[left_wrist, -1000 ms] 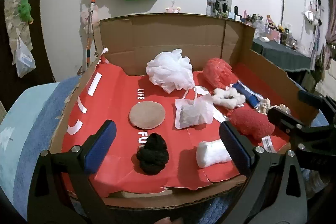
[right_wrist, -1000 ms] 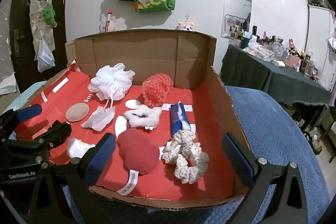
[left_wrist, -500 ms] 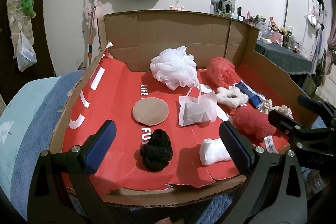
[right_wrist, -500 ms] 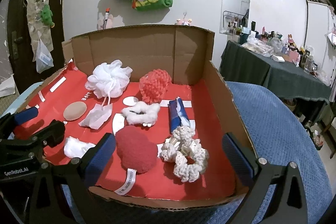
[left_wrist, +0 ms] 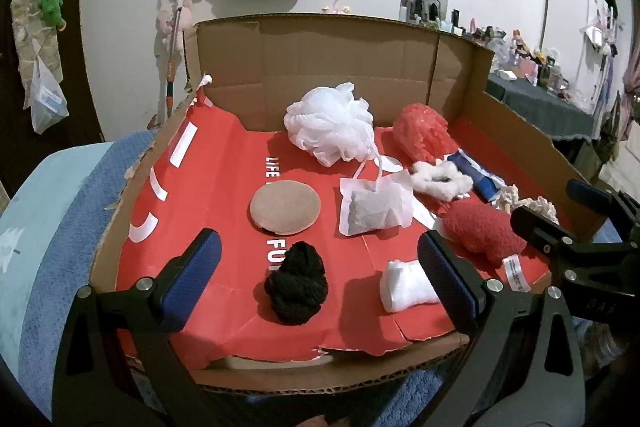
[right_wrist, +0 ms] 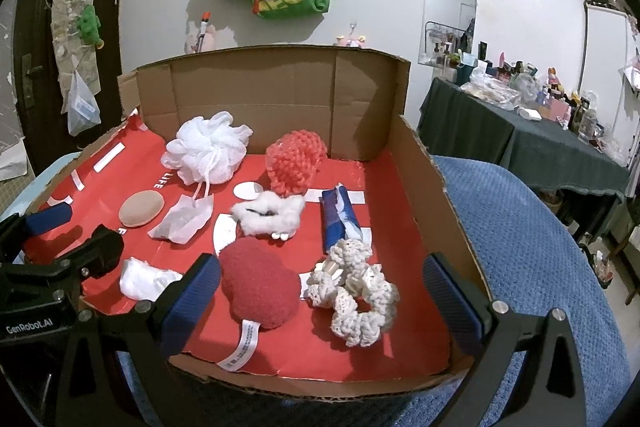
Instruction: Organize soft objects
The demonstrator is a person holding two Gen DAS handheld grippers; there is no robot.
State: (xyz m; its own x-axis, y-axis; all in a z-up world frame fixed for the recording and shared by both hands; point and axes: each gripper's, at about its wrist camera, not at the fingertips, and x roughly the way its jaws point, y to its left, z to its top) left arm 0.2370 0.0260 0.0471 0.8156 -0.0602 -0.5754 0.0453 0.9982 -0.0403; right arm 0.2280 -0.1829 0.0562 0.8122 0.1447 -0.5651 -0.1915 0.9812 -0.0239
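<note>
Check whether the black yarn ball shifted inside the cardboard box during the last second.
No. The black yarn ball sits just below the round tan pad, as before; only the camera moved.

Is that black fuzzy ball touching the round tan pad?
Apart. The left wrist view shows red floor between the black ball and tan pad.

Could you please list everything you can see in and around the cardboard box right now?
Cardboard box: one, brown walls, red floor, on blue bedding.
Bath pouf: one, white, back centre.
Knitted ball: one, coral, back right of pouf.
Round pad: one, tan, centre left.
Sachet: one, white, centre.
Fluffy scrunchie: one, white, middle.
Packet: one, blue, right of scrunchie.
Plush piece: one, red, tagged, front.
Crochet scrunchies: cream, front right.
Yarn ball: one, black, front.
Folded cloth: one, white, front.
Left gripper: open.
Right gripper: open.
</note>
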